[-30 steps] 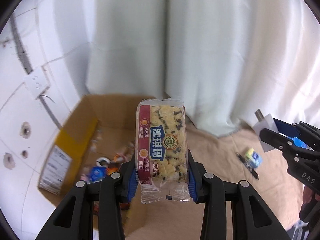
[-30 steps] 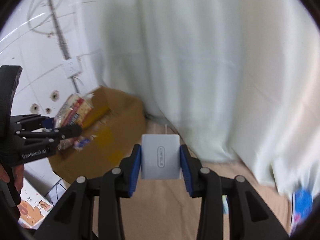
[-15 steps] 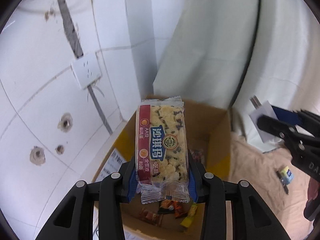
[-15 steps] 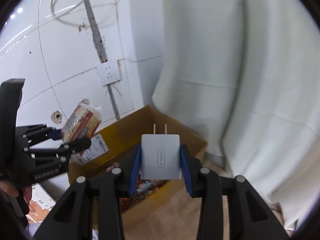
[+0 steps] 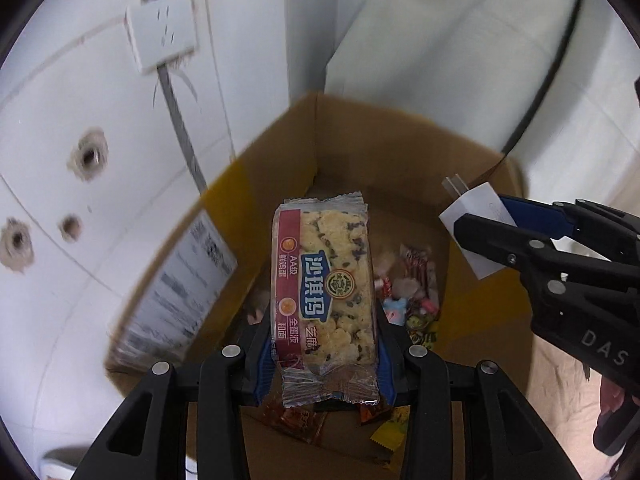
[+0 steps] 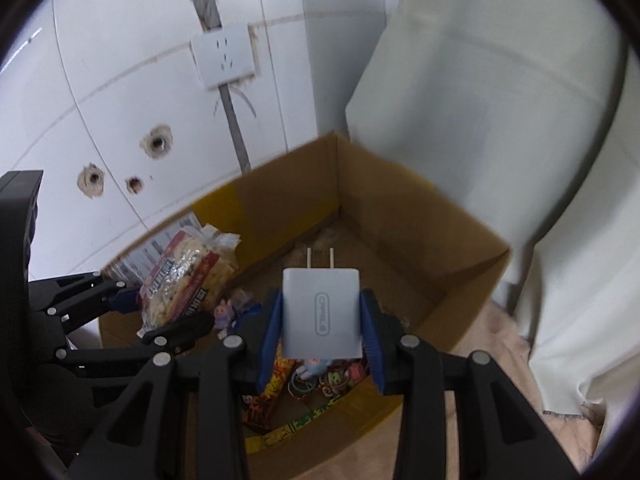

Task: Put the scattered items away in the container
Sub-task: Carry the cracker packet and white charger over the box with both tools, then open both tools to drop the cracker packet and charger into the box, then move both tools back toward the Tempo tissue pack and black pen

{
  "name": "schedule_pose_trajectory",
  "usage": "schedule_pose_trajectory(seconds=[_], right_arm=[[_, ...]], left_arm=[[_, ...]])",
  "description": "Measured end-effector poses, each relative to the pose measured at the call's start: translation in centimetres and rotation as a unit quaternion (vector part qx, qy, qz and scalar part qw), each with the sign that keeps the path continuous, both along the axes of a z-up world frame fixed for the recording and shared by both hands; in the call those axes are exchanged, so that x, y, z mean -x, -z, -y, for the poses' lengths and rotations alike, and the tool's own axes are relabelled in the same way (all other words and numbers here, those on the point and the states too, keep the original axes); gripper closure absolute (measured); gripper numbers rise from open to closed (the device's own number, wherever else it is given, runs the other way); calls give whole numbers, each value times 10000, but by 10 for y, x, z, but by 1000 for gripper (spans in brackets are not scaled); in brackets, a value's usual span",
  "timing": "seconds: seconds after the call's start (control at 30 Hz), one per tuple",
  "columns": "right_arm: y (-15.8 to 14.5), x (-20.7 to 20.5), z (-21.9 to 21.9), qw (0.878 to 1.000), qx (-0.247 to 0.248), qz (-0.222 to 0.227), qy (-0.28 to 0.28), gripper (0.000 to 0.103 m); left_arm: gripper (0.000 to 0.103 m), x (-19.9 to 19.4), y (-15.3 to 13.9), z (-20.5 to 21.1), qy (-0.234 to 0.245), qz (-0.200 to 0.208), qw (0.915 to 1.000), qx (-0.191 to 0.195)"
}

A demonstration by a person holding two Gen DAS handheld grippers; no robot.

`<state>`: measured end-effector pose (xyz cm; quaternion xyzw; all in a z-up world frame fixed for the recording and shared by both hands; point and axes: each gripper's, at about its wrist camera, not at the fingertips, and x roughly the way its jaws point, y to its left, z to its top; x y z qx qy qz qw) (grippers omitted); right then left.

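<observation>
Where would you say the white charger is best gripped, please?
By its two narrow side edges, as the right gripper does now, coming from the end opposite the prongs. The charger is a flat slab, so pads sit square there, and the prongs stay clear, pointing over the cardboard box.

1. Left gripper (image 5: 324, 344): black linkage arms, silver rivets, blue finger pads (image 5: 265, 354).
2. Right gripper (image 6: 322, 332): the same black frame and blue pads; white "DAS" lettering on its side.
</observation>
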<state>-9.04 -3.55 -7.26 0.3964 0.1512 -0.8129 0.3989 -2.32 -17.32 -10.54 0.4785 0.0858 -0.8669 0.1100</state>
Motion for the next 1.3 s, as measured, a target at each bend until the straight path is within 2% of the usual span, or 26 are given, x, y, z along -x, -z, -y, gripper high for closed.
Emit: schedule_pose_trajectory(seconds=[0.33,0.6,0.63,0.77,0.87,0.9,0.93,1.0,1.07,1.17,1.3], right_arm=[[20,-5,9,9995,-294,87,-107,60],[26,-4,9,9987,-469,163,-74,60],[26,-4,8,9987,-469,166,-74,57],[20,-6,2,9994,-345,-6,-33,25],[15,-5,-2,9995,-259,-32,204,23],[13,-5,-3,9994,-255,-69,235,22],[12,-4,-5,9993,-232,-101,268,20],[7,-3,-11,9992,-140,-161,338,15],[0,-2,-19,9984,-81,-294,481,6],[-10,1,-34,9967,42,-402,703,0],[-34,2,-71,9916,272,-626,1096,0]], left_arm=[[61,-1,41,-3,-104,421,9990,-69],[61,1,46,-6,-109,512,9985,-143],[61,1,47,-8,-124,529,9985,-121],[56,0,51,-12,-203,622,9978,74],[31,-4,48,-11,-250,515,9984,-8],[17,-5,45,-10,-260,437,9987,-61],[13,-5,44,-7,-261,390,9988,-108],[13,-4,40,-1,-270,336,9990,-143],[13,1,38,8,-238,374,9989,-126],[13,2,26,5,-241,272,9993,-123],[12,-4,-9,-6,-151,-165,9997,-102]])
